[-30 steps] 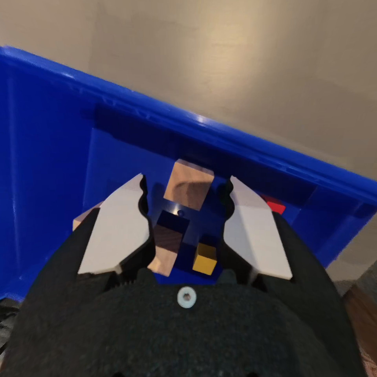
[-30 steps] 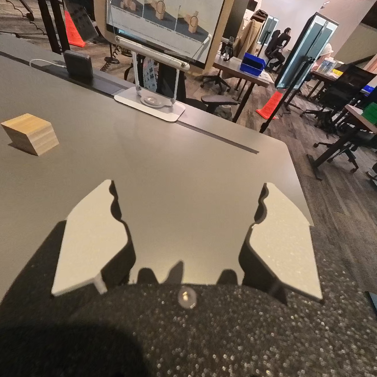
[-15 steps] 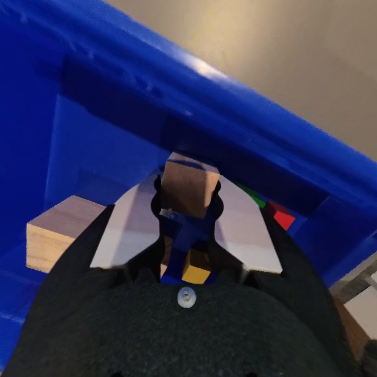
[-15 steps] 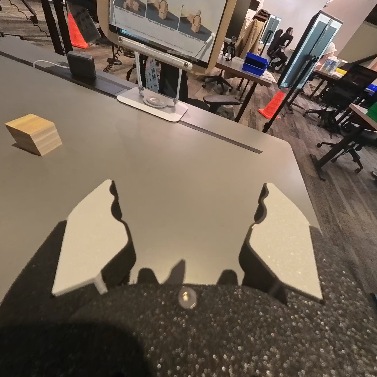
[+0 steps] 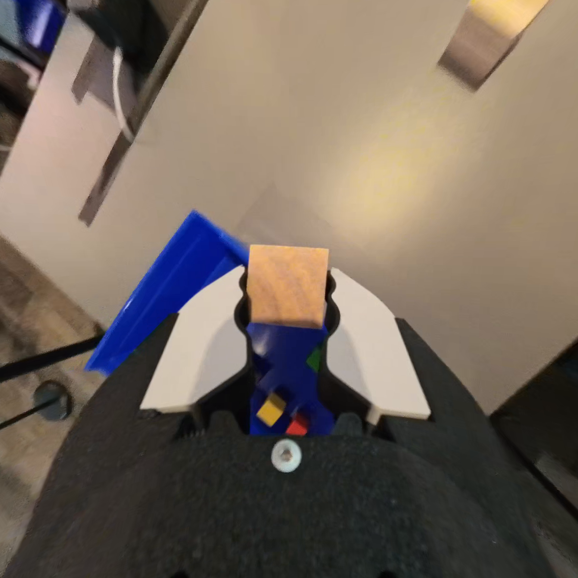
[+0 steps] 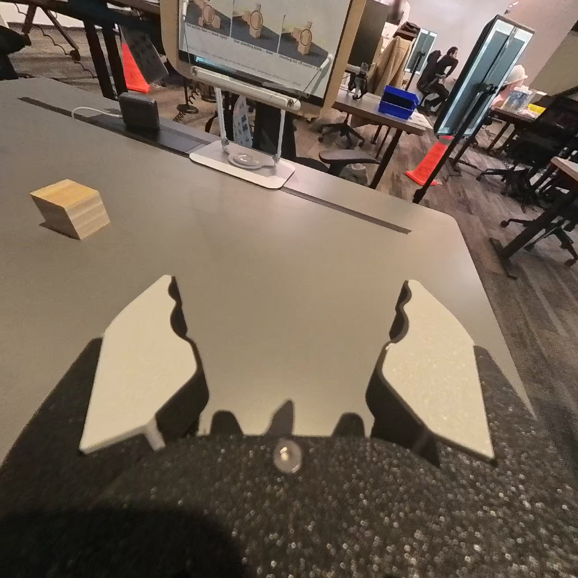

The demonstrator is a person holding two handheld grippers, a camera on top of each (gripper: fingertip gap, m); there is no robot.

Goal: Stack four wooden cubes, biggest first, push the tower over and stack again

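Note:
My left gripper (image 5: 287, 281) is shut on a brown wooden cube (image 5: 287, 287) and holds it up above the blue bin (image 5: 175, 291). Small yellow (image 5: 271, 413), red (image 5: 297, 426) and green (image 5: 314, 360) cubes lie in the bin below. A big pale wooden cube (image 6: 70, 208) stands on the grey table (image 6: 281, 250) at the left in the right wrist view; it also shows blurred at the top right of the left wrist view (image 5: 494, 37). My right gripper (image 6: 289, 284) is open and empty, low over the table, well right of the big cube.
A monitor on a silver stand (image 6: 244, 162) and a black box (image 6: 138, 110) with a white cable sit along the table's far edge. The table's right edge drops to carpet with chairs, desks and orange cones (image 6: 427, 164). People sit far off. My right fingertips sit around 60 centimetres from my left ones.
My left gripper closed on the brown cube inside the bin, then lifted it out above the rim. The right gripper stayed open and shifted only slightly.

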